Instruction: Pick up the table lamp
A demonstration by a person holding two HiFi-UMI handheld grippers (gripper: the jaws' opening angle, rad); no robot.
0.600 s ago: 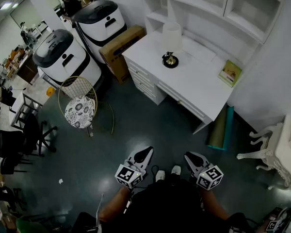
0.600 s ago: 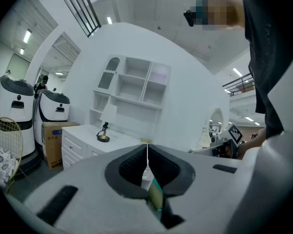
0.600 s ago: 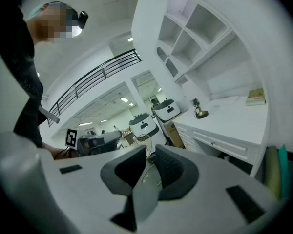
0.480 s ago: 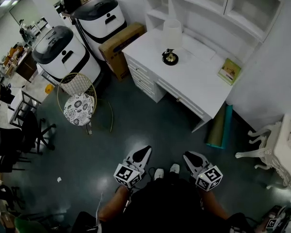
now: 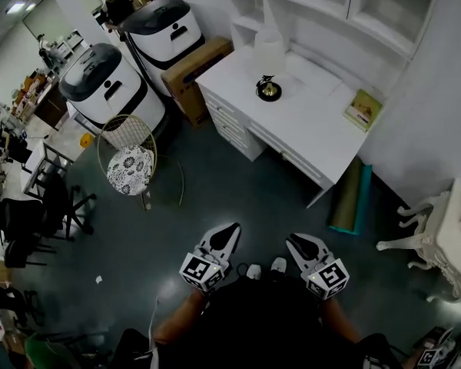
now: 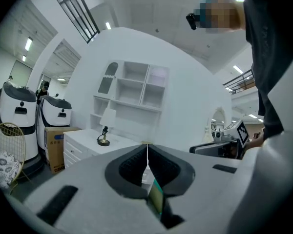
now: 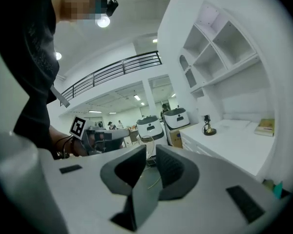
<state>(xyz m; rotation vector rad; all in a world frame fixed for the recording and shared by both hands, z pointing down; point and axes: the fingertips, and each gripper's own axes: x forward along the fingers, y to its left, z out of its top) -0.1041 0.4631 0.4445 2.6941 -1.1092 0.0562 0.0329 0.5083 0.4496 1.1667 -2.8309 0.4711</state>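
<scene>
Left gripper (image 5: 227,231) hangs low near 6 o'clock in the head view, over the dark floor, its jaws pressed together on nothing. Right gripper (image 5: 294,241) is just beside it, its jaws a narrow slit apart and also empty. The table lamp (image 5: 270,74) stands upright on the white desk (image 5: 311,133) at 12 o'clock, well apart from both grippers. A book (image 5: 363,111) lies on the desk toward 1 o'clock.

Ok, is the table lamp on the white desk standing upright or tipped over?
Upright: the table lamp stands on its round base on the desk, shade on top, in the left gripper view.
</scene>
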